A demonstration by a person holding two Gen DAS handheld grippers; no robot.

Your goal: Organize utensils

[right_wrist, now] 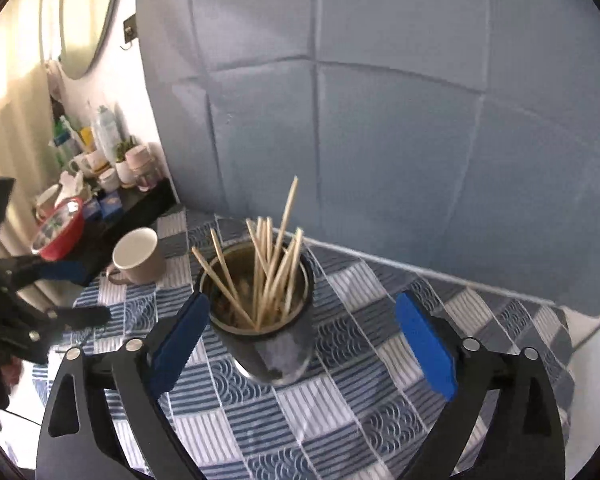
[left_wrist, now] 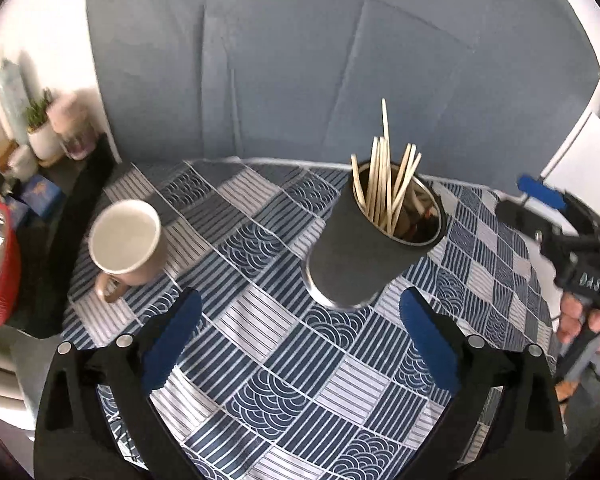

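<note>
On right gripper [left_wrist: 548, 216] handle, white letters read "DAS".

Black hand-held gripper [left_wrist: 300, 344] frames, blue finger pads [left_wrist: 428, 344] (silver pivot screws), white "DAS" lettering

One mug [left_wrist: 126, 238]; one holder [left_wrist: 374, 242]

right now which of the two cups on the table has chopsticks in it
The dark cup with the metal rim, holding the chopsticks. The beige mug with a handle stands empty.
</note>
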